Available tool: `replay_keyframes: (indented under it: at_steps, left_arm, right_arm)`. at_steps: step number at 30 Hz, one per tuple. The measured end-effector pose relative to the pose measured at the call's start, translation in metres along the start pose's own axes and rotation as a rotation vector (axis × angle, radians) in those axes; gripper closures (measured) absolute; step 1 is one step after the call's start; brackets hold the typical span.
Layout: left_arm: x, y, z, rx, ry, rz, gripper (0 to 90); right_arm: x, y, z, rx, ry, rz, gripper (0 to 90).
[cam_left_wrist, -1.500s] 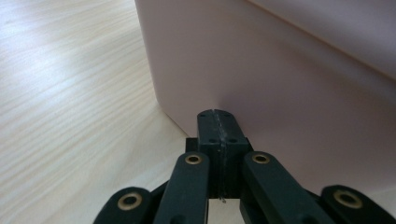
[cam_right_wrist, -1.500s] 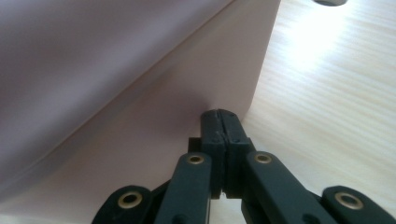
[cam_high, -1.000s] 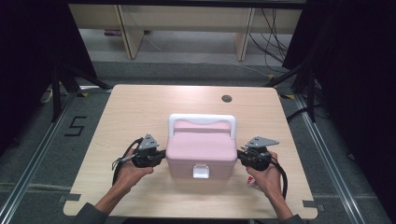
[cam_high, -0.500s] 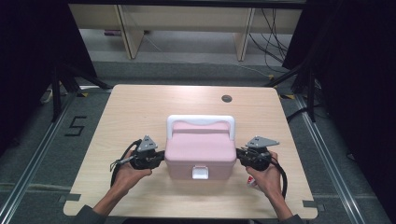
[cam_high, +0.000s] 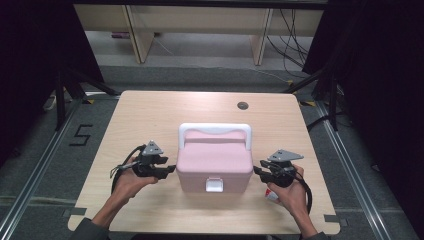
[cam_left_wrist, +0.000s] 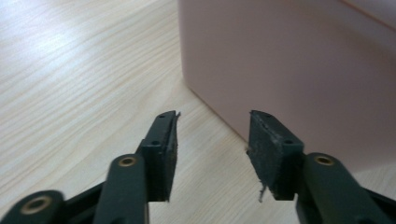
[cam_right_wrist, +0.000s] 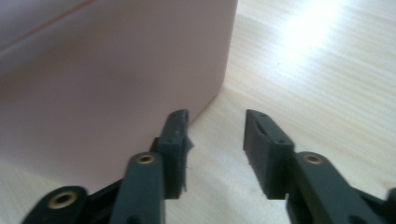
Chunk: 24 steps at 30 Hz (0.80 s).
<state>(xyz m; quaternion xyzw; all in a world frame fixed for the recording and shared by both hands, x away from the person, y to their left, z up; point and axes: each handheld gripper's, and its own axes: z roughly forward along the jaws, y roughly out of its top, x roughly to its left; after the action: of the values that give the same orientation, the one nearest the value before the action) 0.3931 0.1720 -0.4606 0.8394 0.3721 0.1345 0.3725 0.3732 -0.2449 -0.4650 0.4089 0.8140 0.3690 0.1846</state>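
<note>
Taking the box (cam_high: 215, 160) as the landmark: it is a pink plastic case with rounded corners, a white handle (cam_high: 215, 131) lying flat across the far part of its lid and a white latch (cam_high: 215, 185) on its near face, standing on the pale wood-grain desk (cam_high: 150, 115) a little nearer than its middle.

At the box's left wall is the left gripper (cam_high: 162, 172), jaws part open and empty, tips just beside the wall; in its own view the black padded jaws frame the box's lower near corner (cam_left_wrist: 196, 88).

At the box's right wall is the right gripper (cam_high: 260, 172), likewise part open and holding nothing, its left jaw close to the wall (cam_right_wrist: 116, 79).

The shell looks stiff, smooth and likely slippery to side pressure; weight depends on unseen contents. The handle or the latch seems the surest hold.

A dark round grommet (cam_high: 243, 105) lies beyond the box, well apart.
</note>
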Motion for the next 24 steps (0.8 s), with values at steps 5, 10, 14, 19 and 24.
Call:
replay_keyframes:
  at_steps: [5, 10, 14, 19, 24]
  left_arm:
    - [0.009, 0.000, -0.007, 0.010, -0.003, -0.001, 44.6]
    - [0.014, 0.004, -0.013, 0.030, -0.037, -0.010, 35.5]
    - [0.015, 0.006, -0.015, 0.024, -0.048, -0.026, 27.9]
    - [0.021, 0.010, -0.024, 0.020, -0.054, -0.012, 23.5]
    - [0.022, 0.015, -0.029, 0.024, -0.076, 0.021, 21.4]
  right_arm:
    - [0.002, -0.003, -0.001, 0.023, -0.007, 0.028, 48.7]
    - [0.003, -0.008, -0.003, 0.027, -0.018, 0.034, 42.2]
    - [0.004, -0.012, -0.005, 0.024, -0.028, 0.042, 40.6]
    - [0.007, -0.015, -0.008, 0.036, -0.007, 0.082, 36.2]
    - [0.007, -0.018, -0.011, 0.038, -0.007, 0.065, 35.2]
